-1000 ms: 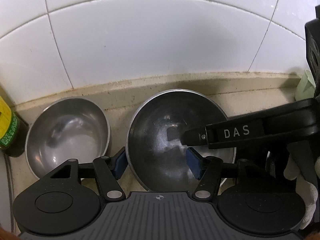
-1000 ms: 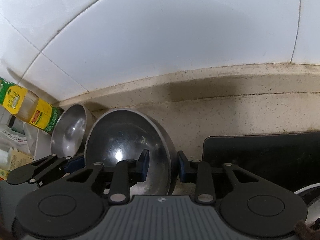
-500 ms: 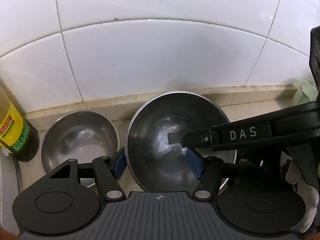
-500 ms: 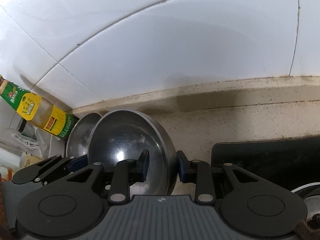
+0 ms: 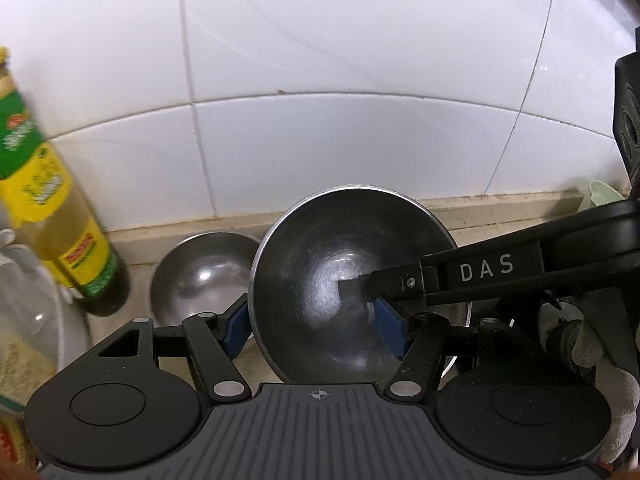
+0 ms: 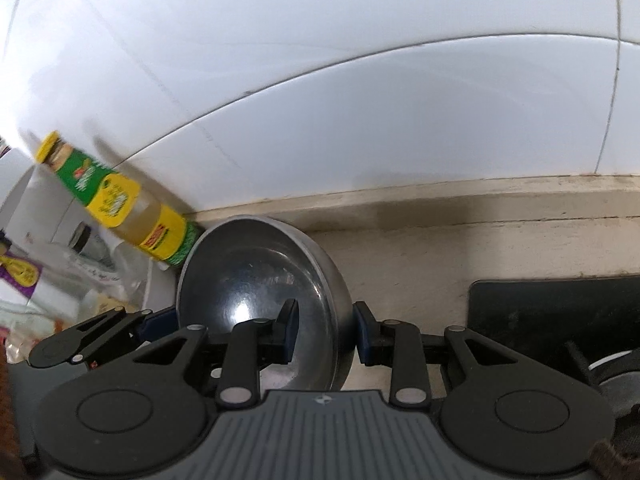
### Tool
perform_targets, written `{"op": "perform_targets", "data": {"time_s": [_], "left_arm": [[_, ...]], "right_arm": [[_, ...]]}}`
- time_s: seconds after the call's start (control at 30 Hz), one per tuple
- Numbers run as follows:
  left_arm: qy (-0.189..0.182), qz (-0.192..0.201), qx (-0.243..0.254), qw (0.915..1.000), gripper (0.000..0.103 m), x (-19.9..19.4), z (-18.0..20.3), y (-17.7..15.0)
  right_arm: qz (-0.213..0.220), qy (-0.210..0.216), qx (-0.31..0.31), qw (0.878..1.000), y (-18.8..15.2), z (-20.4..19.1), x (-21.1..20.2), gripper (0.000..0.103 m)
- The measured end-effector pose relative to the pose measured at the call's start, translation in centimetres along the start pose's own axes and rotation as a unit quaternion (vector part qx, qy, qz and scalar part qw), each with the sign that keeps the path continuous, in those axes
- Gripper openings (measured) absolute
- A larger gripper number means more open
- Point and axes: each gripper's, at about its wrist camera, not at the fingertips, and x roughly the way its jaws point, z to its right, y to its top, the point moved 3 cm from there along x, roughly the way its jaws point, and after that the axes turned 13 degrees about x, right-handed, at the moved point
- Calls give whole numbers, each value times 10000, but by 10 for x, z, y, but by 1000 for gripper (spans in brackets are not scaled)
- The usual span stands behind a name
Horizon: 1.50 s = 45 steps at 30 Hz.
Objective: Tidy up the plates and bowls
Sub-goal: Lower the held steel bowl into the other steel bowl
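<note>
Nearest the left hand-held gripper [image 5: 312, 330], the big bowl [image 5: 352, 276] sits tilted between its blue pads, one pad outside the left wall and one inside the hollow, so it is grasping the bowl's wall. The right hand-held gripper [image 6: 325, 330] straddles the opposite wall of the same bowl [image 6: 260, 284], one pad inside and one outside; the outer pad seems to stand slightly off the metal, so whether it is clenched on the rim I cannot tell.

Just past the left pad, the small bowl [image 5: 204, 276] rests on the surface [image 5: 500, 216], close beside the big one. Beyond it and further left stands an oil bottle [image 5: 60, 216] against the tiled wall [image 5: 360, 80].

By my reading, the task is in its middle: one bowl is in hand, seemingly lifted, the two bowls are not yet stacked, and no plates show in either view.
</note>
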Motion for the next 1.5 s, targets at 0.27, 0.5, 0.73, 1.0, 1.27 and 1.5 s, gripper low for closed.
{"op": "perform_targets", "data": {"time_s": [0.27, 0.5, 0.73, 1.0, 1.27, 1.5], "left_arm": [[219, 82, -97, 9997, 72, -42, -10, -25], [295, 12, -195, 9994, 73, -63, -16, -51], [297, -145, -227, 9992, 73, -69, -16, -75], [219, -393, -229, 9987, 73, -61, -15, -89], [77, -545, -192, 9983, 73, -52, -14, -97], [103, -541, -180, 9983, 74, -50, -21, -98]], "right_arm": [[-126, 113, -292, 9994, -30, -30, -8, 27], [-345, 131, -525, 9979, -62, -49, -7, 27], [-547, 59, -617, 9966, -86, -55, 0, 27], [-738, -120, -642, 9951, -102, -50, 12, 27], [-850, -401, -713, 9930, -110, -46, 22, 28], [-612, -567, -910, 9923, -104, -49, 21, 29]]}}
